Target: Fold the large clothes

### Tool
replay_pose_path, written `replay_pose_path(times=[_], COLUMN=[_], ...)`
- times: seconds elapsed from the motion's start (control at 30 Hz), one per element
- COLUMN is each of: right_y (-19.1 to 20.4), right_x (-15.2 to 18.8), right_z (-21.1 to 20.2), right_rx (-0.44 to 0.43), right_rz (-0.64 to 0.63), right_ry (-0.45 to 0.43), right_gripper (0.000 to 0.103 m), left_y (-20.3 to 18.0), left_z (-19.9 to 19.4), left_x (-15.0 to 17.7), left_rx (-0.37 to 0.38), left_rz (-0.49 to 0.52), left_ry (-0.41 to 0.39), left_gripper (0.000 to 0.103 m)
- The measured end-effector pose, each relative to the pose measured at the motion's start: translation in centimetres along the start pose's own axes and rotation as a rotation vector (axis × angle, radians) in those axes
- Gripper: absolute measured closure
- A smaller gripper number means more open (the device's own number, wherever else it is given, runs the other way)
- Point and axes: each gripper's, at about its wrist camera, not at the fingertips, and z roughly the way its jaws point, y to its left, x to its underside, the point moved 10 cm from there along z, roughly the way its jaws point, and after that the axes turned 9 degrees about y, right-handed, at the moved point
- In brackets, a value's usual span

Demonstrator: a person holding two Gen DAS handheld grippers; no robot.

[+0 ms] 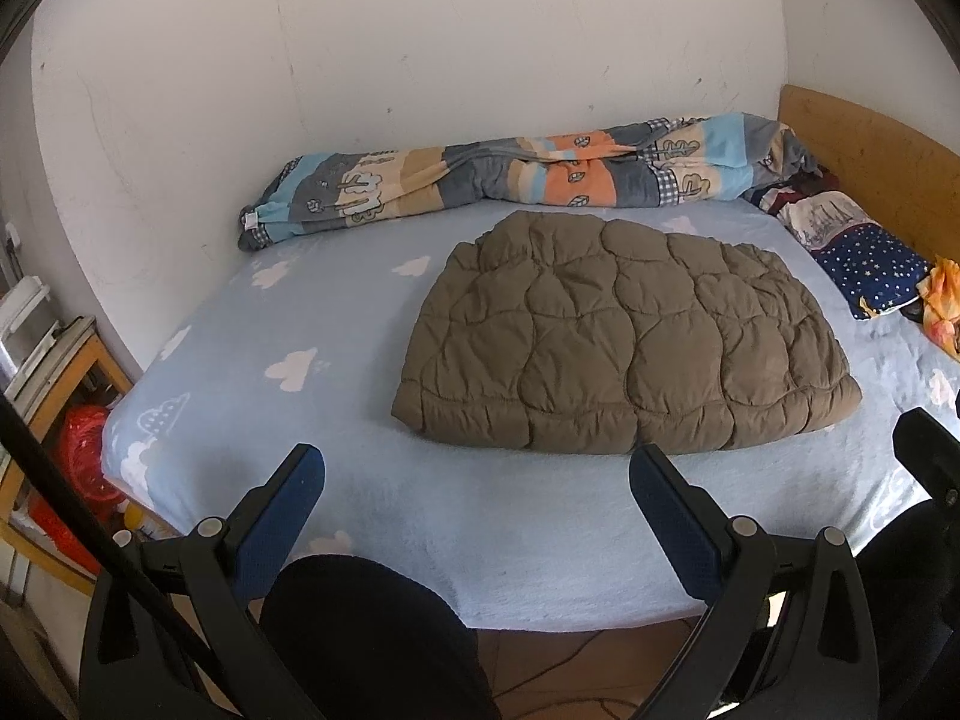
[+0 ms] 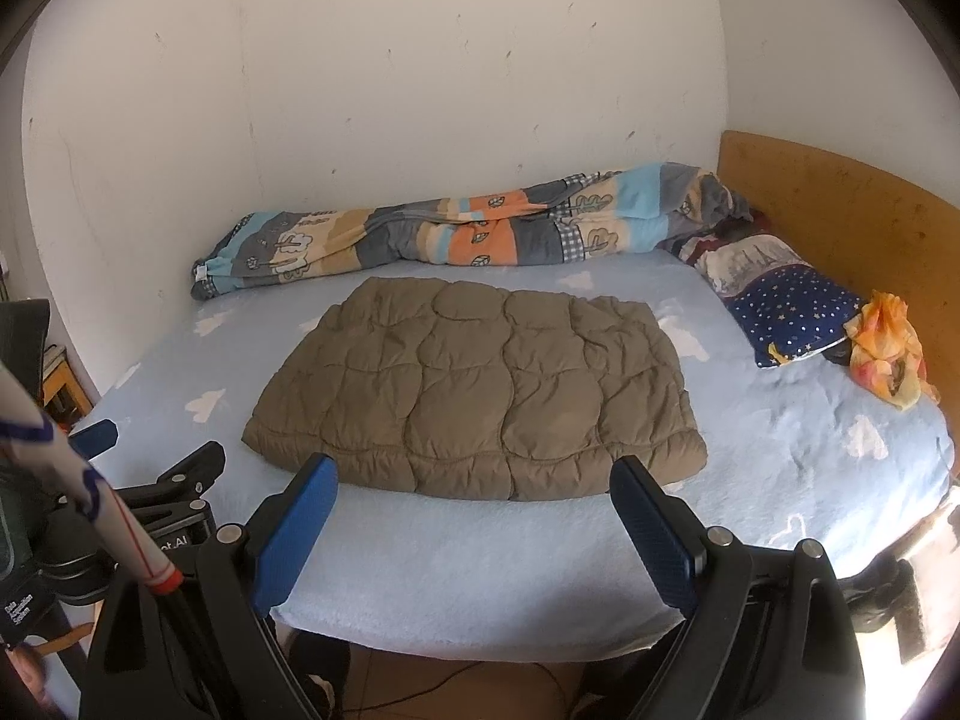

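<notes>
Left wrist view: left gripper (image 1: 474, 480) held back off the near edge of the bed (image 1: 372, 516), fingers spread wide, nothing between them. The brown quilted garment (image 1: 624, 336) lies flat mid-mattress on the cloud-print sheet, already a compact padded slab, its near hem just beyond the fingertips and not touched. Striped duvet roll (image 1: 510, 180) runs along the wall behind it, close to the garment's far edge; starry pillow (image 1: 870, 270) sits to the right. Risk here, as I judge it: the padding is thick and springy, so a shallow pinch on the hem may catch only the top layer and peel the stack open rather than lifting it whole. Right wrist view: right gripper (image 2: 474, 492) likewise released and empty, both pads hovering short of the same near hem of the garment (image 2: 474, 384). The other tool's dark frame shows at the left edge, close by, so a crossing reach could knock the two together. An orange cloth (image 2: 888, 354) lies beside the pillow (image 2: 786, 312), well clear. Further risks: uneven lift between the two sides would skew the fold; a far fold could push the garment into the duvet roll (image 2: 456, 234); slick shell fabric may slide on the fleecy sheet when dragged.
</notes>
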Motion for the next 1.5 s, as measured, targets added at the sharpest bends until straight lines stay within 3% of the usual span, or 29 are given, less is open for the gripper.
replay_pose_path(times=[1.5], right_y=[0.1], right_x=[0.8], right_z=[1.2], right_rx=[-0.001], right_rz=[0.011], right_ry=[0.032], right_gripper=[0.008], left_y=[-0.3], left_z=[0.7], left_x=[0.4], left_rx=[0.015], left_rz=[0.005], left_ry=[0.02], left_gripper=[0.002])
